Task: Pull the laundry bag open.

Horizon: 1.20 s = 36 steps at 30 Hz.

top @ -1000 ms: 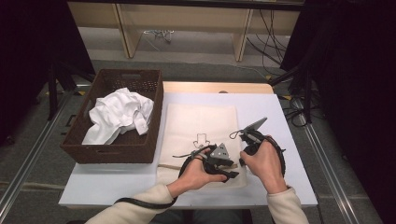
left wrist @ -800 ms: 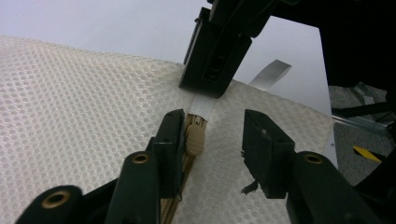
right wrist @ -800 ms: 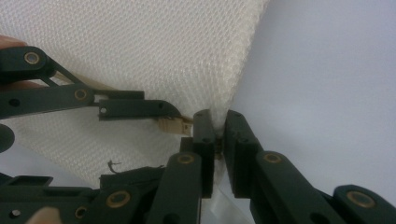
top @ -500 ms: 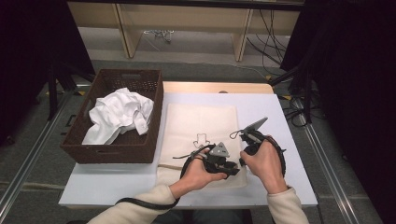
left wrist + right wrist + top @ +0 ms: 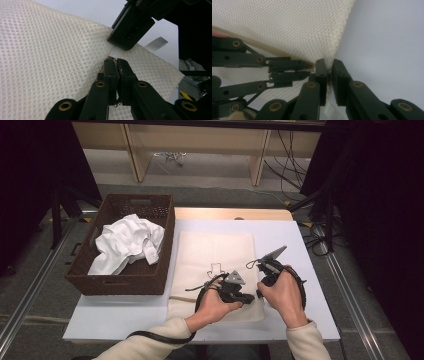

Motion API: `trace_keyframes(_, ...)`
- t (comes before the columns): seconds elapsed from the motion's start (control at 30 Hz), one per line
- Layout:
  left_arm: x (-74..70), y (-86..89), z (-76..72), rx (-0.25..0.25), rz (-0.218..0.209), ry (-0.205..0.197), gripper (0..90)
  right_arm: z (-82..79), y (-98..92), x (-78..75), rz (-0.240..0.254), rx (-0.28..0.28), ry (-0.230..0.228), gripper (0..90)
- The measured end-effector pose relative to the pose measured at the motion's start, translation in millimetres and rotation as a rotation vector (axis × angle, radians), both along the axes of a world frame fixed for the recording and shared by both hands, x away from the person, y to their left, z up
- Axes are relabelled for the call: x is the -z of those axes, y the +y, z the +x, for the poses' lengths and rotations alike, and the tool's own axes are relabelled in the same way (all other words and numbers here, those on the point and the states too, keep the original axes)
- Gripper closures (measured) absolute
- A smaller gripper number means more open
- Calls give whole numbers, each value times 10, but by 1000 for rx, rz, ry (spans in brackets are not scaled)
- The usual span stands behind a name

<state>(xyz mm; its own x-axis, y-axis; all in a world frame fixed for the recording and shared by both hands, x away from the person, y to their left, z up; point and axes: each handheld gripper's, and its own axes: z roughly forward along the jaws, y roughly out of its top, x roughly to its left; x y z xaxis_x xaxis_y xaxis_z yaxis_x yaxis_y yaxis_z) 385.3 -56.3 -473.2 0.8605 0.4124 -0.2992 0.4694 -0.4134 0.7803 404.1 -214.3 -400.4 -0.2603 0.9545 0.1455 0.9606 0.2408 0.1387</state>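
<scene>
A cream mesh cloth (image 5: 215,255) lies flat on the white table (image 5: 280,232). Both grippers meet at its near right corner. My left gripper (image 5: 117,67) has just been closing, and its jaws now stand shut on the cloth's edge, where a tan cord (image 5: 262,46) runs. In the right gripper view the left gripper (image 5: 308,68) comes in from the left, pinching that cord. My right gripper (image 5: 329,67) is shut on the cloth's corner edge right beside it. From above, the left gripper (image 5: 250,297) and right gripper (image 5: 260,292) nearly touch.
A dark wicker basket (image 5: 122,285) stands on the table's left part and holds a crumpled white cloth (image 5: 127,242). Bare white table lies right of the cream cloth. Wooden table legs and cables are on the floor beyond.
Seen from above, both hands stay at the cloth's near right corner. No shift of cloth or basket is visible.
</scene>
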Motion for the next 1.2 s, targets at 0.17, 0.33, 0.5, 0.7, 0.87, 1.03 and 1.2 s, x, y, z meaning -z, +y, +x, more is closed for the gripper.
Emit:
trace_keyframes(0.17, -13, 13, -12, -24, -11, 39, 868, -1, -2, 12, -7, 4, 4, 848)
trace_keyframes(0.33, -15, 42, -24, -31, -24, 51, 869, 8, 3, 41, -11, 12, 25, 848)
trace_keyframes(0.5, -35, 80, -36, -32, -30, 51, 869, 13, 2, 57, -16, 3, 22, 848)
trace_keyframes(0.7, -42, 121, -60, -50, -31, 61, 869, 28, -15, 81, 17, -24, 37, 848)
trace_keyframes(0.87, -59, 155, -64, -47, -29, 47, 869, 19, 19, 80, -20, 10, 35, 848)
trace_keyframes(1.03, -66, 171, -64, -42, -24, 29, 869, 13, 26, 80, -15, 15, 33, 847)
trace_keyframes(1.2, -86, 197, -81, -59, -23, 41, 869, 28, 13, 93, -20, -5, 34, 847)
